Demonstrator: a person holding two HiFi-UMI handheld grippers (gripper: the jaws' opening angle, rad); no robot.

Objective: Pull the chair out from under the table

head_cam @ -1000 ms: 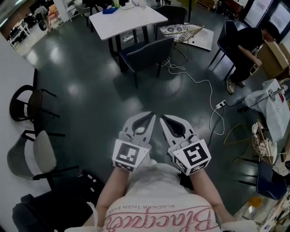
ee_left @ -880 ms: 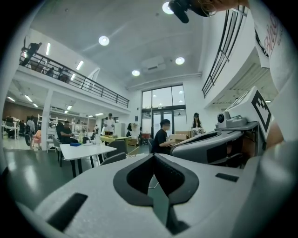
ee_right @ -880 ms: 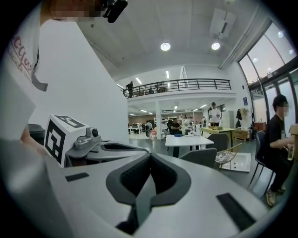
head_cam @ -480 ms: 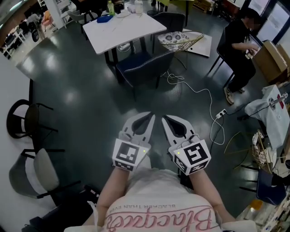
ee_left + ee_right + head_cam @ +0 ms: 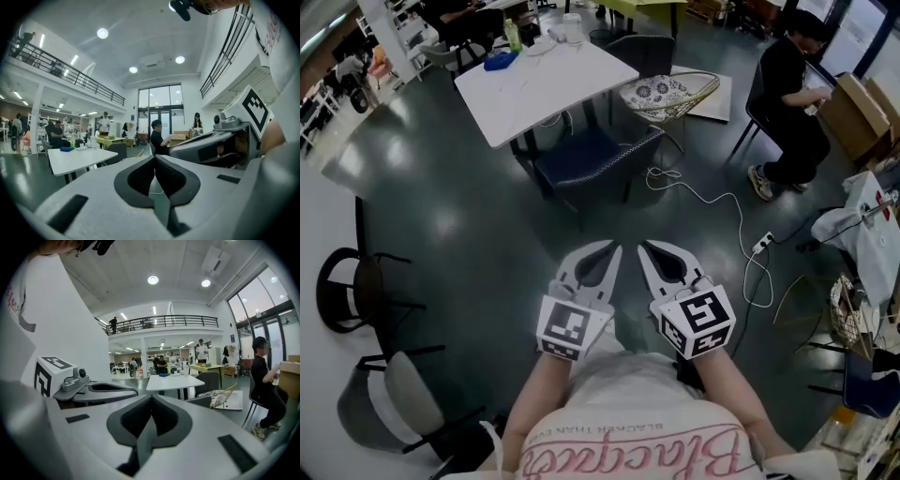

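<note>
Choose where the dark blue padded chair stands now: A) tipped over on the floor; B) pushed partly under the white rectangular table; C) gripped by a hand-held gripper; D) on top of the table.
B: the dark blue padded chair stands upright, its seat tucked under the white rectangular table.

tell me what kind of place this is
Probably a large open shared workspace or lab hall: a white table with a dark chair pushed up to it, an upper balcony with railings, and a tall glass entrance.
</note>
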